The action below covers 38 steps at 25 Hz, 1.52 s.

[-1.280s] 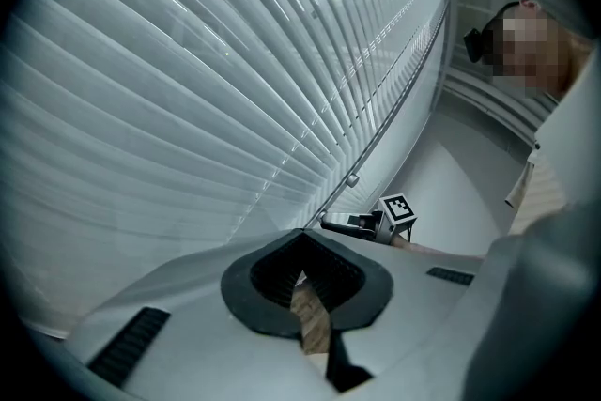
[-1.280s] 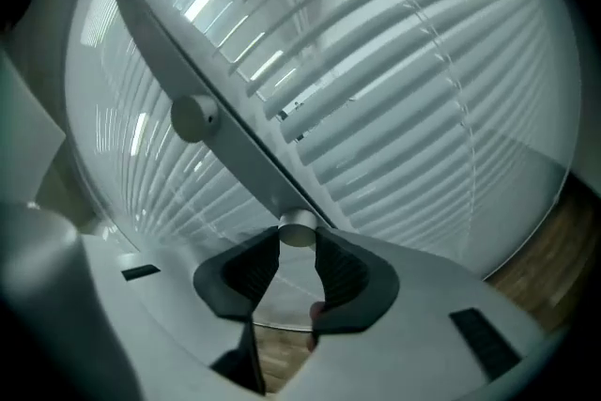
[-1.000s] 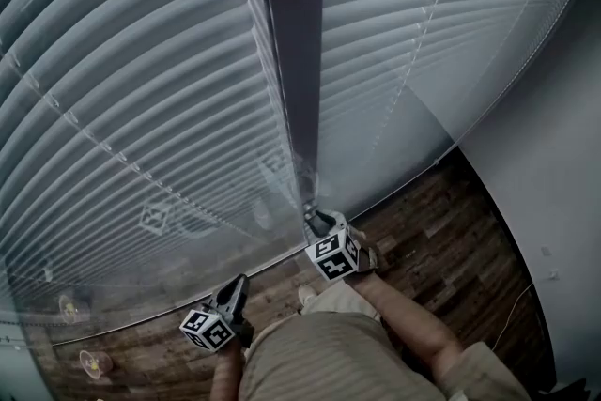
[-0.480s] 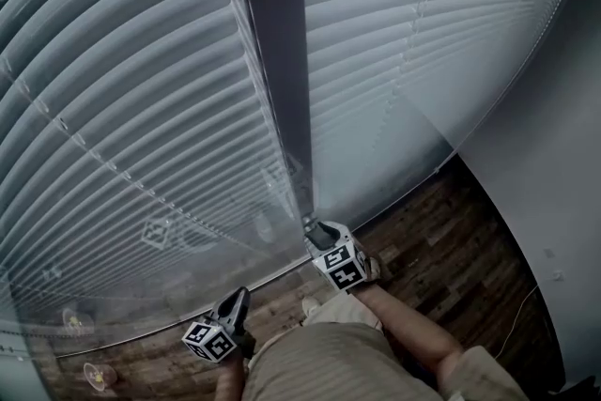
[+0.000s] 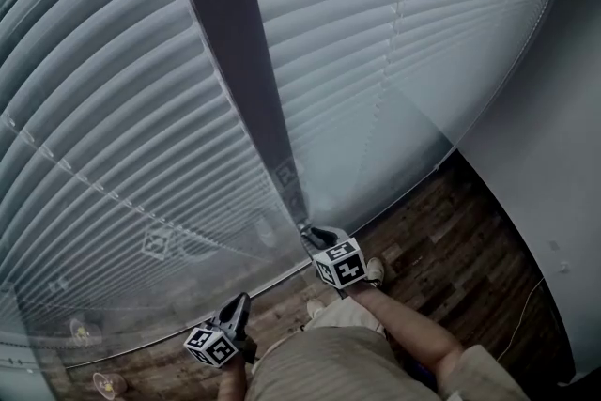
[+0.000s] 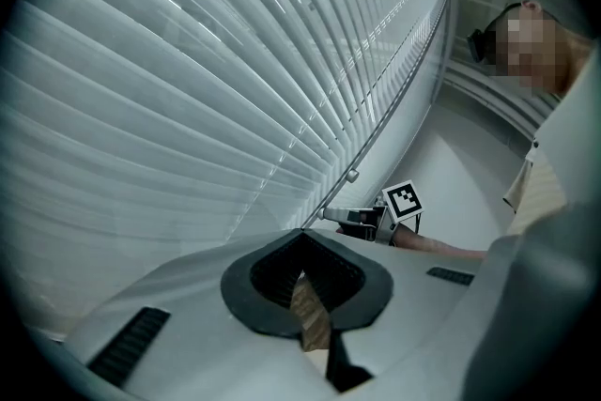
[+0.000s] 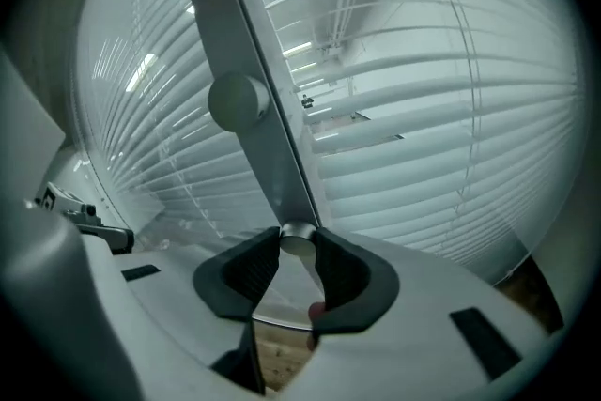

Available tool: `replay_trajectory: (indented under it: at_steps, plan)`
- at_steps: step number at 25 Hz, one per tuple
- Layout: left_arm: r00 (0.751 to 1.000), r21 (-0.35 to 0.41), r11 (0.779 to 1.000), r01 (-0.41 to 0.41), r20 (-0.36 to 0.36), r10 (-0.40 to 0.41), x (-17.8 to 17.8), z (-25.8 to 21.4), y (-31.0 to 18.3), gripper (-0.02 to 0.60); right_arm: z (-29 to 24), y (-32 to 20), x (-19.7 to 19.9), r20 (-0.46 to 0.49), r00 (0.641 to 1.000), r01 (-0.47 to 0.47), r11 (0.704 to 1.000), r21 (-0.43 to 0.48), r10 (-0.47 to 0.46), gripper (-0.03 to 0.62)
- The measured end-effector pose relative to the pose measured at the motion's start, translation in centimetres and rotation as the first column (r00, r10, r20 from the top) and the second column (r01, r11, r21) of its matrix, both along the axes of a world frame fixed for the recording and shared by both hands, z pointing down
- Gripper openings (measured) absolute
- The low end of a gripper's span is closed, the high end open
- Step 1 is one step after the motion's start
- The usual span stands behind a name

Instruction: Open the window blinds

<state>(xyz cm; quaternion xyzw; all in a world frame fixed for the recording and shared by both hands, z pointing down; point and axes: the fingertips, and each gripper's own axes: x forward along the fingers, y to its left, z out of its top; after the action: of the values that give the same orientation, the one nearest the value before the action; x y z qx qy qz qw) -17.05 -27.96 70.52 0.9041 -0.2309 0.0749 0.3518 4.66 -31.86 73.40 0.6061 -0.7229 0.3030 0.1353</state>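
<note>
Grey blinds (image 5: 113, 108); right gripper (image 7: 299, 239), jaws just closing, pinches metal knob (image 7: 299, 245); left gripper (image 6: 302, 238) closed, empty.

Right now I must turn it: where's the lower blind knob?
Right gripper view, low centre, at the dark post's foot; the right gripper's jaws have just closed on the lower knob.

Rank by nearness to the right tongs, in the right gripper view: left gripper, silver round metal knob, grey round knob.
1. Silver round metal knob: between the right tongs, just closed further on it.
2. Grey round knob: above, up-left.
3. Left gripper: far left.
</note>
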Motion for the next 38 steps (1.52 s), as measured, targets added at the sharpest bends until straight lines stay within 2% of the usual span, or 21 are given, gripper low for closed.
replay_trajectory:
  at_steps: [2,3,6,8,11,13,16,18,20,22,23,25,27,28,30,32,34,35,36,38]
  plan:
    - [1.0,0.001,1.0,-0.005,0.003,0.005,0.4,-0.1,0.1,0.012,-0.3,0.0,-0.1,-0.136,0.99,0.028,1.0,-0.001,-0.027,0.126]
    - [1.0,0.001,1.0,-0.008,0.004,0.008,0.7,-0.1,0.1,0.012,-0.5,0.1,-0.2,-0.23,0.972,0.051,0.999,0.001,-0.049,0.126]
    - [1.0,0.0,1.0,-0.017,0.012,0.017,1.3,-0.2,0.3,0.012,-0.6,0.2,-0.6,-0.498,0.862,0.115,0.993,0.006,-0.096,0.126]
    - [1.0,-0.003,1.0,-0.019,0.019,0.019,1.6,-0.6,0.3,0.012,-0.9,0.2,-0.7,-0.6,0.792,0.14,0.99,-0.003,-0.114,0.124]
    - [1.0,-0.002,1.0,-0.019,0.019,0.019,2.0,-1.4,0.3,0.012,-1.5,0.2,-0.8,-0.681,0.72,0.167,0.986,-0.021,-0.136,0.124]
    - [1.0,0.001,1.0,-0.022,0.017,0.022,2.1,-1.5,0.6,0.012,-1.6,0.4,-1.0,-0.704,0.695,0.178,0.984,-0.025,-0.144,0.124]
    - [0.999,0.002,1.0,-0.024,0.022,0.024,2.1,-1.1,1.0,0.012,-1.3,0.6,-1.1,-0.71,0.689,0.188,0.982,-0.022,-0.148,0.124]
    - [0.999,0.001,1.0,-0.025,0.03,0.025,2.2,-0.9,1.1,0.012,-1.2,0.5,-1.1,-0.679,0.72,0.184,0.983,-0.01,-0.142,0.124]
    - [0.999,0.003,1.0,-0.025,0.035,0.025,1.9,-1.1,1.3,0.012,-1.5,0.6,-1.2,-0.577,0.807,0.162,0.987,0.012,-0.125,0.124]
    - [0.999,0.01,1.0,-0.025,0.036,0.025,1.5,-1.5,2.3,0.012,-2.1,1.4,-1.6,-0.402,0.91,0.128,0.991,0.032,-0.104,0.124]
    - [0.999,0.012,1.0,-0.025,0.035,0.024,1.3,-1.8,2.9,0.012,-2.3,2.0,-1.7,-0.304,0.948,0.112,0.993,0.039,-0.095,0.124]
    - [0.999,0.01,1.0,-0.021,0.035,0.021,1.3,-2.4,4.0,0.012,-2.6,2.8,-1.9,-0.107,0.991,0.08,0.995,0.052,-0.075,0.124]
    - [0.999,0.004,1.0,-0.019,0.036,0.019,1.6,-2.6,4.9,0.012,-2.5,3.5,-1.7,0.111,0.993,0.033,0.998,0.052,-0.039,0.124]
    - [0.999,0.006,1.0,-0.02,0.036,0.02,1.7,-2.4,5.3,0.012,-2.3,3.8,-1.6,0.228,0.973,0.01,0.999,0.043,-0.02,0.124]
    - [0.999,0.016,1.0,-0.024,0.035,0.024,2.1,-1.9,5.8,0.012,-2.0,4.2,-1.1,0.428,0.904,-0.02,0.999,0.028,0.006,0.123]
    - [0.999,0.02,1.0,-0.022,0.037,0.021,2.5,-1.8,5.9,0.012,-2.0,4.3,-0.6,0.541,0.841,-0.033,0.999,0.024,0.015,0.124]
    - [0.999,0.018,1.0,-0.016,0.037,0.015,2.7,-2.1,5.8,0.012,-2.2,4.2,-0.5,0.613,0.79,-0.04,0.999,0.019,0.02,0.124]
    - [0.999,0.017,1.0,-0.012,0.035,0.011,2.7,-2.4,5.7,0.012,-2.3,4.1,-0.6,0.659,0.752,-0.044,0.999,0.011,0.026,0.124]
    - [0.999,0.016,1.0,-0.007,0.033,0.007,2.6,-2.6,5.6,0.012,-2.3,3.9,-0.6,0.717,0.696,-0.049,0.999,-0.002,0.036,0.124]
    - [0.999,0.016,1.0,-0.001,0.032,0.0,2.7,-2.8,5.5,0.012,-2.3,3.8,-0.5,0.83,0.555,-0.056,0.998,-0.032,0.058,0.124]
